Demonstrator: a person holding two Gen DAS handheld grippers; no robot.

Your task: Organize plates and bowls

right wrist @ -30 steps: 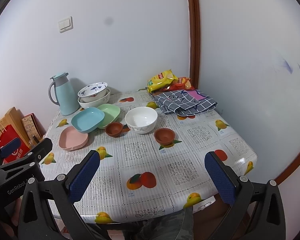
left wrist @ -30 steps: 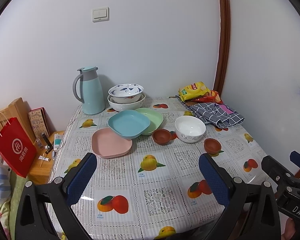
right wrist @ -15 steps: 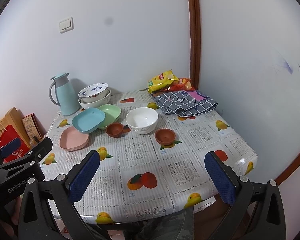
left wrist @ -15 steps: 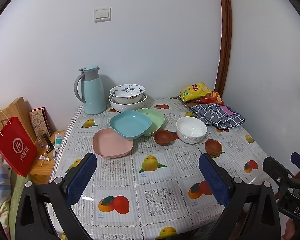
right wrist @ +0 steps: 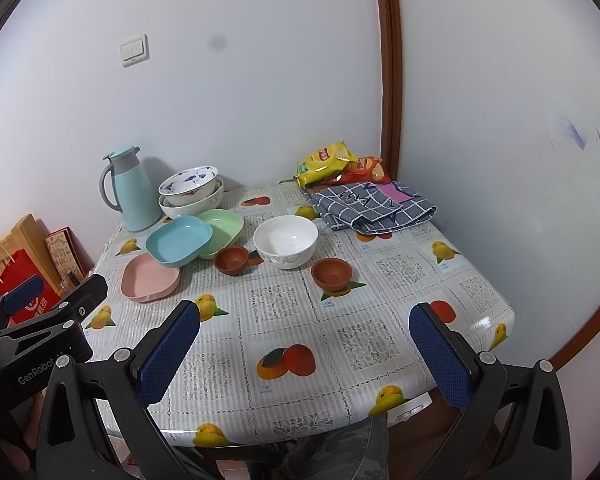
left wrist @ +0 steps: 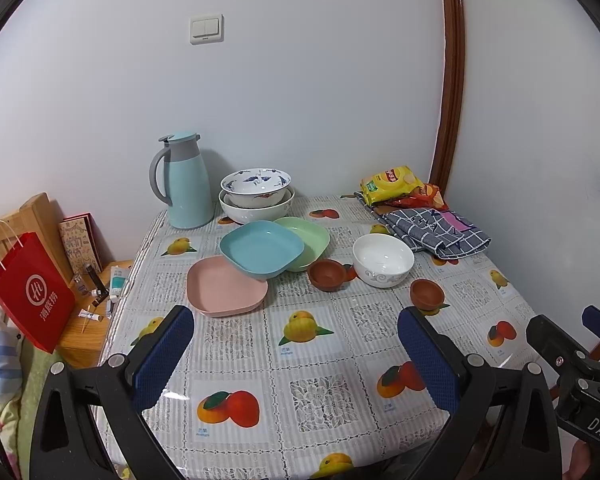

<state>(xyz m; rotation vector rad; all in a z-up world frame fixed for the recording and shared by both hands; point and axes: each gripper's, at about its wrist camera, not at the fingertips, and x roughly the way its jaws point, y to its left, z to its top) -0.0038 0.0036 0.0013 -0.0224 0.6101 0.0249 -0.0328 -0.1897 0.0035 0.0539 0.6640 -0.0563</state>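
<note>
On the table a pink plate [left wrist: 226,292], a blue plate [left wrist: 261,249] and a green plate [left wrist: 306,236] overlap in a row. Behind them a blue-patterned bowl [left wrist: 256,184] sits nested in a larger white bowl [left wrist: 256,210]. A white bowl [left wrist: 383,259] stands to the right, with two small brown bowls [left wrist: 326,275] [left wrist: 427,293] beside it. The same dishes show in the right wrist view, such as the white bowl [right wrist: 286,241]. My left gripper [left wrist: 296,352] and right gripper [right wrist: 305,354] are both open and empty above the table's near edge.
A light blue thermos jug [left wrist: 184,182] stands at the back left. Snack bags [left wrist: 392,188] and a folded checked cloth [left wrist: 436,230] lie at the back right by the wall. A red paper bag [left wrist: 30,300] and a low wooden stand [left wrist: 96,320] sit left of the table.
Both grippers have shifted very slightly; the scene sits a little lower and nearer in view. Nothing on the table has moved.
</note>
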